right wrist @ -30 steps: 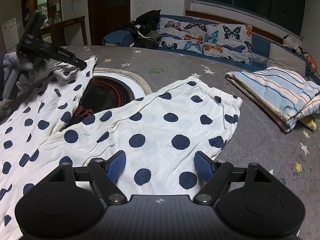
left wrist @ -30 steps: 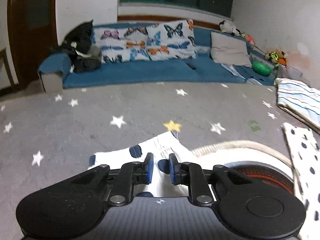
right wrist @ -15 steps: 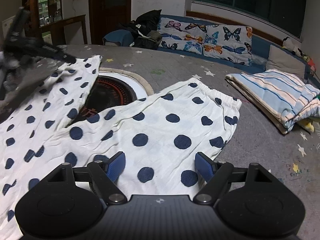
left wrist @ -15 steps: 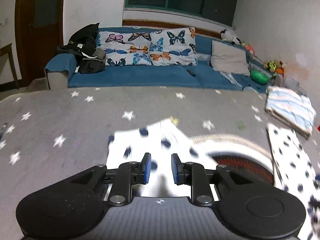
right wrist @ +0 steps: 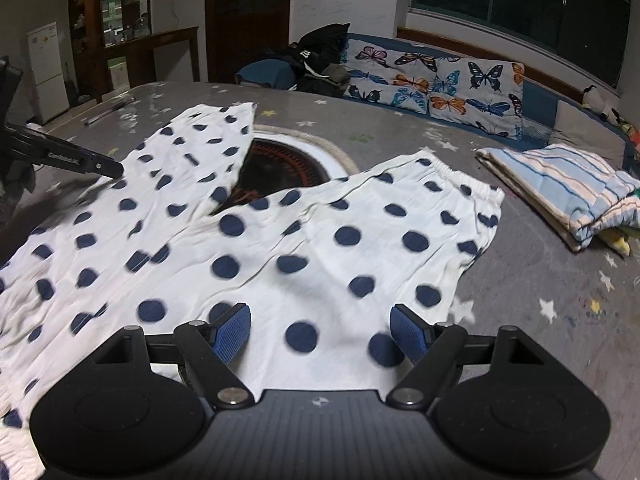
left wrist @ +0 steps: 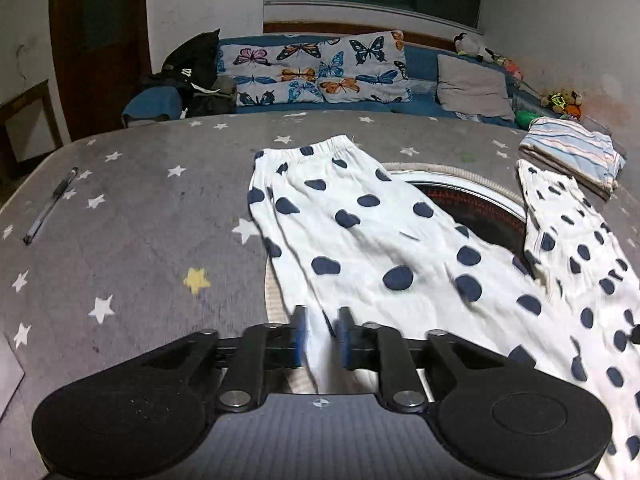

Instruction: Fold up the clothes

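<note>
Writing: faint pale lettering runs along the arm of the left gripper (right wrist: 100, 166) where it shows at the left edge of the right wrist view, too small and blurred to read. Red marks sit on the dark round insert (right wrist: 280, 168) in the table, also unreadable. A white mark on the black bag (left wrist: 188, 72) on the sofa cannot be made out either.

Garment: white polka-dot trousers (right wrist: 320, 248) with dark navy spots, thin crinkled cloth, both legs fanned out in a V.

Waist ends: each leg ends in a gathered elastic hem; one hem lies towards the sofa (left wrist: 312, 148), the other beside the striped pile.

Where it lies: flat on the grey star-print tablecloth (left wrist: 140, 220), spread across the round insert so the dark disc shows in the gap between the two legs.

Left gripper now: blue pads narrow and closing, with a fold of white cloth between them (left wrist: 320, 336) at the near edge of one leg; the cloth looks pinched there.

Right gripper now: right gripper (right wrist: 320, 332) jaws wide apart, hovering over the spotted cloth, nothing gripped.

Neighbour: a folded blue-striped garment (right wrist: 560, 196) sits on the table just beside the trousers' right hem, not touching that I can tell.

Stray item: a pen (left wrist: 50, 206) lies on the cloth well off to the left.

Backdrop: butterfly-print cushions (left wrist: 320, 68) line the blue sofa.
</note>
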A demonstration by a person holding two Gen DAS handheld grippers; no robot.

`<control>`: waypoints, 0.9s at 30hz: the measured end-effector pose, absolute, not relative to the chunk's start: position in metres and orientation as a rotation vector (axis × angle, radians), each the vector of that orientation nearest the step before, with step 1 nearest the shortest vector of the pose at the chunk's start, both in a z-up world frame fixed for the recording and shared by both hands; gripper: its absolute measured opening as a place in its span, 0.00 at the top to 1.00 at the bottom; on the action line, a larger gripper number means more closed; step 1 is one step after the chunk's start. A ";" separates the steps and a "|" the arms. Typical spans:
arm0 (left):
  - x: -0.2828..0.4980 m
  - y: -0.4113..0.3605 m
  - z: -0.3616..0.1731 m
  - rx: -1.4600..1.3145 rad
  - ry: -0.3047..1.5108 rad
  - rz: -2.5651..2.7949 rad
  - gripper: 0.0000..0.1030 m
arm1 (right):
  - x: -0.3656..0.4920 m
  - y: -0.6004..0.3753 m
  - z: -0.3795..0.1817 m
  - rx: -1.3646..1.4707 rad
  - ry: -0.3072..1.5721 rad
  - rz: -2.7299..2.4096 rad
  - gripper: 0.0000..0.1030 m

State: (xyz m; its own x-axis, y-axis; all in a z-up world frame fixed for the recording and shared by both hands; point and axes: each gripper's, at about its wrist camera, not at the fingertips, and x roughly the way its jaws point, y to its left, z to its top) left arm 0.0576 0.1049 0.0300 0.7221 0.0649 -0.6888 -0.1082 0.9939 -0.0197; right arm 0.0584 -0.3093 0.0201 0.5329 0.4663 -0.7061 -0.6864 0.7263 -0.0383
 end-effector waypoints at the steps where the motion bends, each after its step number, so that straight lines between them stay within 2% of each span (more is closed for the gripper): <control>1: 0.057 0.102 0.030 -0.042 0.756 0.100 0.94 | 0.055 -0.310 0.020 -0.330 0.732 0.705 0.24; 7: 0.048 0.097 0.028 0.034 0.743 0.163 0.99 | 0.038 -0.314 0.019 -0.329 0.737 0.719 0.23; 18: 0.029 0.103 0.038 0.011 0.734 0.191 0.97 | 0.041 -0.328 0.018 -0.282 0.772 0.723 0.23; 27: 0.023 0.018 0.063 -0.016 0.736 -0.154 0.97 | 0.086 -0.336 0.035 -0.213 0.753 0.653 0.30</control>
